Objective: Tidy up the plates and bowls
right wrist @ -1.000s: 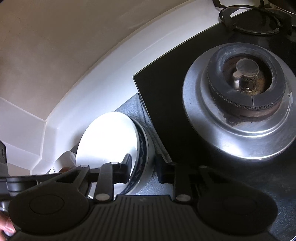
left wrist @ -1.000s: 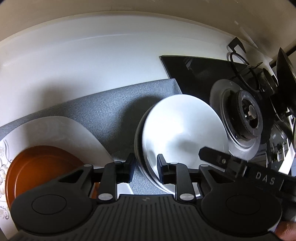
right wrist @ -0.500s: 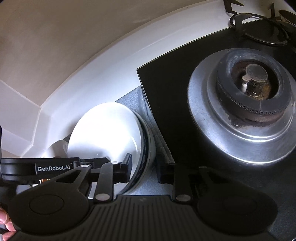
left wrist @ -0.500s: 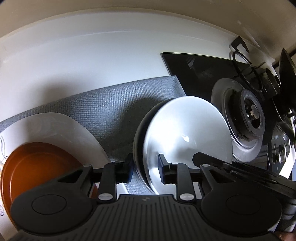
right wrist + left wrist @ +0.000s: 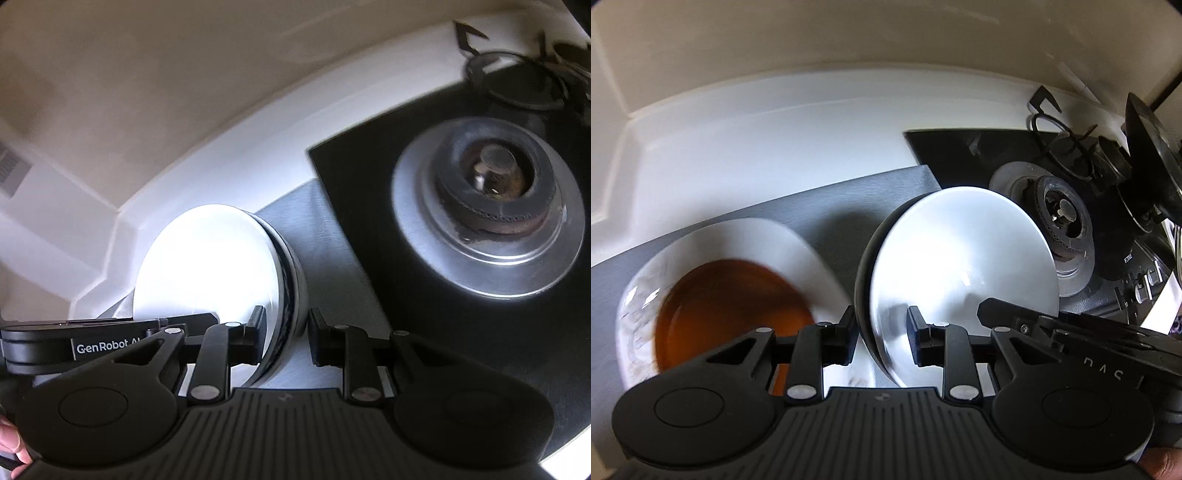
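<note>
A white bowl with a dark blue patterned outside is held tilted above a grey mat. My left gripper is shut on its near left rim. My right gripper is shut on the opposite rim of the same bowl. To the left in the left wrist view lies a white patterned plate with a brown plate on top of it.
A black glass gas stove lies to the right of the mat, with a steel burner close to the bowl. A pan support stands further back. A white counter and beige wall run behind.
Both grippers have lifted and pulled back with the bowl between them. The brown plate and white plate now show fuller on the left, and the wall shows more at the top.
</note>
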Demonstrator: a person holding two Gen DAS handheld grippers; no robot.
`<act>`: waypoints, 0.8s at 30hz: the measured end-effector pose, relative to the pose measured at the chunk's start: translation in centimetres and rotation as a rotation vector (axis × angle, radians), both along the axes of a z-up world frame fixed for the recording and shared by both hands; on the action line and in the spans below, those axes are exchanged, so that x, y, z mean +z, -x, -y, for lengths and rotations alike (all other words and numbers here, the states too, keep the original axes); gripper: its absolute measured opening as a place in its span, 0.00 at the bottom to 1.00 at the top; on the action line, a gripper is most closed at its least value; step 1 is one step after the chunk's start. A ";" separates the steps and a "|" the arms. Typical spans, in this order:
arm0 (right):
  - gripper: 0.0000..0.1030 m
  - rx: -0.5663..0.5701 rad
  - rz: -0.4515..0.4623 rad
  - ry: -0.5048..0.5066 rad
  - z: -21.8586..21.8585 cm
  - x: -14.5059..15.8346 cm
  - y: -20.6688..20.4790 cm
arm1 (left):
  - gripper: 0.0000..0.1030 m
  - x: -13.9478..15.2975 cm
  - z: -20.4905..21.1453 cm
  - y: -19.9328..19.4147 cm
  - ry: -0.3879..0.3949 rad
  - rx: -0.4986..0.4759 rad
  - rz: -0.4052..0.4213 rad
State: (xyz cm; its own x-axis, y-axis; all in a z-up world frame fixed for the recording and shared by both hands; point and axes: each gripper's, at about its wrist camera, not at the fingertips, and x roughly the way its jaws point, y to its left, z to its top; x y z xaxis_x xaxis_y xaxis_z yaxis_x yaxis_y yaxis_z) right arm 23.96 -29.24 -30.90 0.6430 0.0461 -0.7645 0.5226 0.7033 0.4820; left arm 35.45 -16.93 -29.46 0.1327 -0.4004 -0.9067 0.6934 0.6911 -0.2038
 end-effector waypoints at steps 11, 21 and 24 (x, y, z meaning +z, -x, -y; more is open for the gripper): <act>0.25 0.118 0.056 0.006 -6.0 4.5 -1.3 | 0.29 5.0 -8.7 0.8 0.019 0.147 0.037; 0.25 0.298 0.059 0.009 -12.4 7.4 -3.4 | 0.30 7.9 -17.0 1.6 0.004 0.298 0.051; 0.25 0.342 0.059 -0.008 -14.3 7.9 -4.0 | 0.31 8.6 -19.4 2.0 -0.007 0.345 0.047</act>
State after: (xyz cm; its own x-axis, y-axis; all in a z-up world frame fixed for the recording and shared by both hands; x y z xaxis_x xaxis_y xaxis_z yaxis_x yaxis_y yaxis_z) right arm 27.92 -14.89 -23.03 0.6325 0.2724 -0.7251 0.2283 0.8289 0.5106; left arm 33.43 2.47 -20.87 0.3013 -0.3180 -0.8990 0.4268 0.8880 -0.1711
